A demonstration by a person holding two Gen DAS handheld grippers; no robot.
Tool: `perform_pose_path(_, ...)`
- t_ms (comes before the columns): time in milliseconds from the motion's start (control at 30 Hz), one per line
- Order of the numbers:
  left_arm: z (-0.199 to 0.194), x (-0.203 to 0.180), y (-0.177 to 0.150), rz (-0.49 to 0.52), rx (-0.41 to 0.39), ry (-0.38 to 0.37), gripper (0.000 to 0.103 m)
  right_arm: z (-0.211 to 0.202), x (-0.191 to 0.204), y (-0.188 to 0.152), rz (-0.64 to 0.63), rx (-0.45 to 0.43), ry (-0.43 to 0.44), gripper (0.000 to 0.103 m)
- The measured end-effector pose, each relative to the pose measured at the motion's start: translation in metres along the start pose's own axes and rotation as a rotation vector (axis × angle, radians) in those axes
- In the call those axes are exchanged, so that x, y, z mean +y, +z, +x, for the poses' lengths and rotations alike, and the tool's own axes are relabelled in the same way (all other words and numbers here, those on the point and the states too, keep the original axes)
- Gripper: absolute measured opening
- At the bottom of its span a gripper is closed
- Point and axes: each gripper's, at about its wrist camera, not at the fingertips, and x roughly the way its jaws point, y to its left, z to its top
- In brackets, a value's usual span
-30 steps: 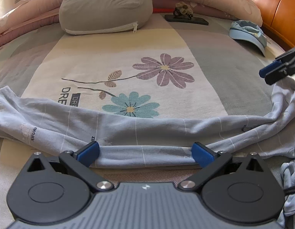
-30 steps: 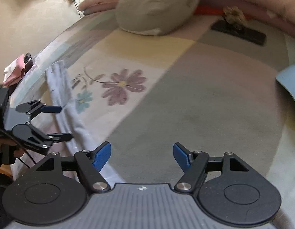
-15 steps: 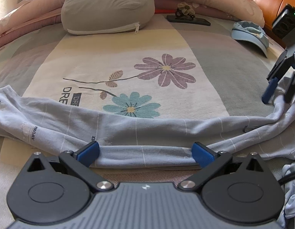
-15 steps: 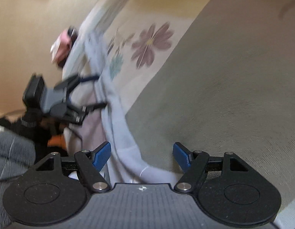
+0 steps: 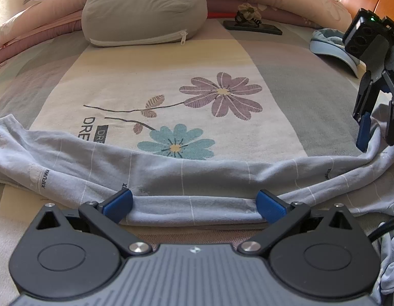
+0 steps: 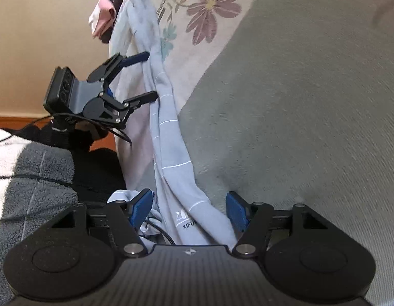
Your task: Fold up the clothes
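Garment: pale blue-grey garment (image 5: 186, 170), bunched into a long band, lying across the near edge of the bedspread (image 5: 151, 76), in front of its printed flowers.
Left end of garment: lies loose and flat, unheld.
Left gripper (image 5: 194, 202): jaws spread wide, straddling the near folded hem; the blue pads sit at either side of the cloth without pinching it.
Right gripper (image 6: 188, 207): at the right end of the band, pointing down onto it; jaws closing, the bunched cloth lying between the pads, which do not yet press on it.
Background: grey pillow (image 5: 146, 10), dark phone (image 5: 253, 26) and blue cap (image 5: 332, 46) lie well apart from the work, at the head of the bed.
Step in hand: judged to be taking hold of the garment at two points before spreading or folding it.
Next move: judged to call for both grippers to pinch firmly through every layer, then lift together so the band opens evenly.
Risk: catching only the top layer would leave the garment twisted.
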Motion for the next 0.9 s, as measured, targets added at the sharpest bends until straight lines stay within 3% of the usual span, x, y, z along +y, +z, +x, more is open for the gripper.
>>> perform_pose_path(100, 0.0, 0.0, 0.0, -0.001, -0.001, -0.001, 0.103, -0.002, -0.001, -0.007, 0.01, 0.035, -0.025, 0.058)
perform_pose_path(167, 0.0, 0.0, 0.0, -0.002, -0.005, -0.001, 0.103, -0.007, -0.012, -0.016, 0.05, 0.057, -0.051, 0.022)
perform_pose_path(233, 0.001, 0.0, 0.0, -0.005, -0.007, 0.001, 0.103, -0.006, -0.02, -0.018, 0.077, 0.035, -0.054, 0.005)
perform_pose_path(400, 0.002, 0.0, 0.002, -0.005, -0.002, 0.003, 0.103, 0.012, -0.012, -0.012, 0.026, 0.019, -0.065, 0.004)
perform_pose_path(533, 0.0, 0.001, 0.005, -0.006, 0.003, -0.004, 0.102, 0.008, 0.003, -0.015, -0.013, -0.024, -0.138, 0.004)
perform_pose_path(900, -0.027, -0.004, 0.027, 0.015, -0.109, -0.062, 0.102, -0.083, 0.013, -0.051, 0.07, -0.473, -0.499, 0.004)
